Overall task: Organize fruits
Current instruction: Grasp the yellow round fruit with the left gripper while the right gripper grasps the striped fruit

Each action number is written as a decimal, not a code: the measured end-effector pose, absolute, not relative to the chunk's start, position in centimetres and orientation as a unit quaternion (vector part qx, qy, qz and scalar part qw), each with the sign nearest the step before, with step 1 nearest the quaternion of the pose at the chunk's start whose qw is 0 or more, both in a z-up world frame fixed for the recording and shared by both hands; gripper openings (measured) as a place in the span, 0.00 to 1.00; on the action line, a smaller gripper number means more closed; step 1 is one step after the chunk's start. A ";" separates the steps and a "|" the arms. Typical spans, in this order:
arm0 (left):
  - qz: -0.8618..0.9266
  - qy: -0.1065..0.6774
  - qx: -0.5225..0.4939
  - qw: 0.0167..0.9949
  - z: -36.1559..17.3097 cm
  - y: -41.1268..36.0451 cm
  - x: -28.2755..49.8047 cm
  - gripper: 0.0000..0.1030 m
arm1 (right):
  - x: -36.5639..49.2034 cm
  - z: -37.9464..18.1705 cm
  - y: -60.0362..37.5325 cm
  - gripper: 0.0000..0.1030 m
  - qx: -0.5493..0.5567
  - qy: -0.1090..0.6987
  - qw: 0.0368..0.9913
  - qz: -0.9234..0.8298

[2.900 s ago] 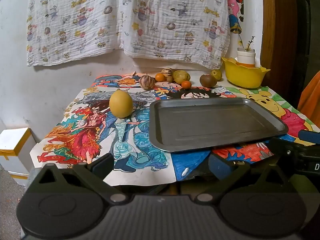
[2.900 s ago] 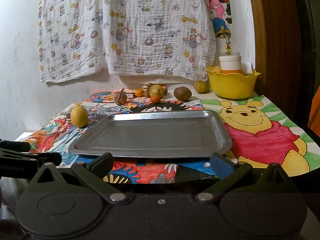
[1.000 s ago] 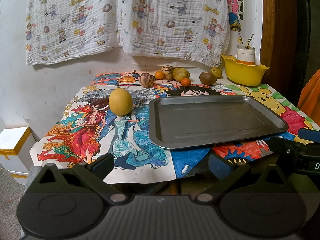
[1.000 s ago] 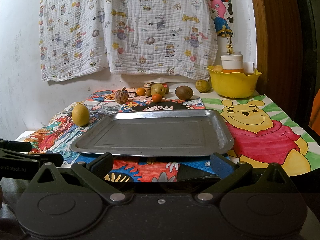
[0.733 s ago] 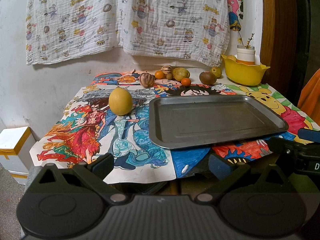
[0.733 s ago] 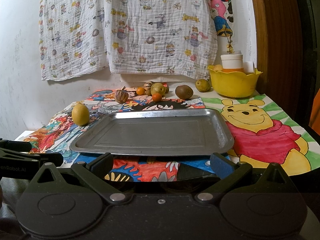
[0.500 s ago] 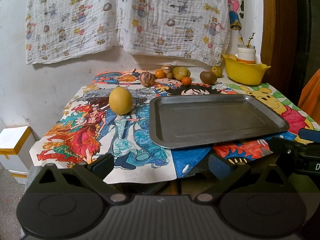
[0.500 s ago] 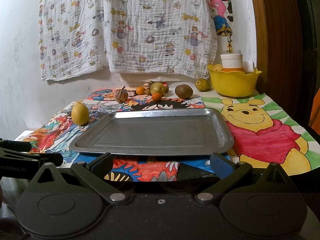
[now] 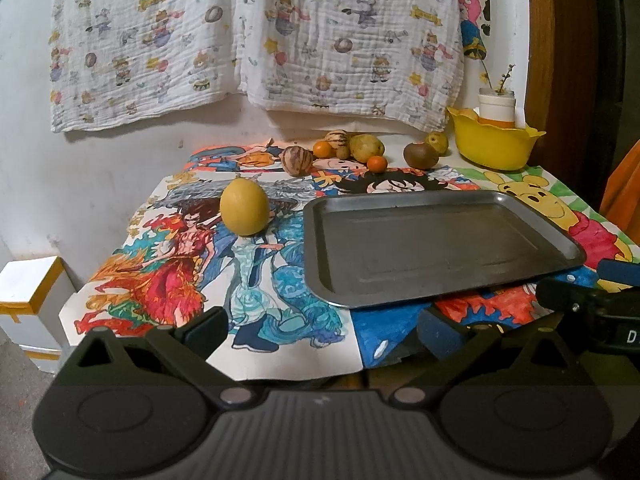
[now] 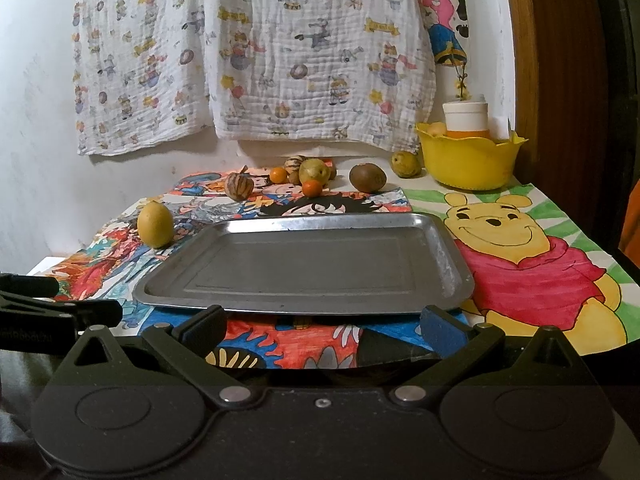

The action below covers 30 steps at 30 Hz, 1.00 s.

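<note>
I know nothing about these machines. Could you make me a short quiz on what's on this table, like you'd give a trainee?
1. True or false: the metal tray already holds some fruit.
2. Which fruit stands alone, to the left of the tray?
A. the big yellow fruit
B. the brown kiwi
C. a small orange fruit
3. Fill in: the white cup sits inside the yellow ____.

Key:
1. False, the tray is bare; all the fruit lies on the table.
2. A.
3. bowl.

Both the left gripper and the right gripper have their jaws apart, holding nothing.
</note>
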<state>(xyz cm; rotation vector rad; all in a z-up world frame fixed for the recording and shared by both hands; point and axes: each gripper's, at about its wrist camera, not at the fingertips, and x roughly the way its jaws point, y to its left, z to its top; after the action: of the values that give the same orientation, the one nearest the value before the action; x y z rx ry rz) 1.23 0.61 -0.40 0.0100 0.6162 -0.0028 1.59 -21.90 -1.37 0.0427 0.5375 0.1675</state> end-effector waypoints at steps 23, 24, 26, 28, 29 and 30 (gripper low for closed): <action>0.047 0.316 -0.010 0.948 2.4 7.6 10.3 1.00 | 10.5 0.9 -17.5 1.00 -0.031 0.290 0.951 0.108; 0.048 0.319 -0.011 0.947 2.4 7.9 10.8 1.00 | 11.0 1.0 -17.3 1.00 -0.035 0.290 0.950 0.111; 0.049 0.324 -0.011 0.945 2.5 8.3 11.8 1.00 | 12.1 1.3 -16.8 1.00 -0.042 0.291 0.949 0.117; 0.050 0.331 -0.010 0.942 2.4 8.7 12.8 1.00 | 13.2 1.5 -16.5 1.00 -0.047 0.294 0.947 0.121; 0.050 0.334 -0.010 0.941 2.4 8.9 13.2 1.00 | 13.8 1.7 -16.4 1.00 -0.047 0.295 0.946 0.124; 0.049 0.338 -0.010 0.940 2.3 9.0 13.7 1.00 | 14.4 1.8 -16.3 1.00 -0.046 0.297 0.945 0.128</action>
<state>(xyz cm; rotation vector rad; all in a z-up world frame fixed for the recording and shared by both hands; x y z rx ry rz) 13.67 9.00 2.29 -0.0204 0.6898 0.0990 14.39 -16.33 1.76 -0.0927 0.6053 0.2610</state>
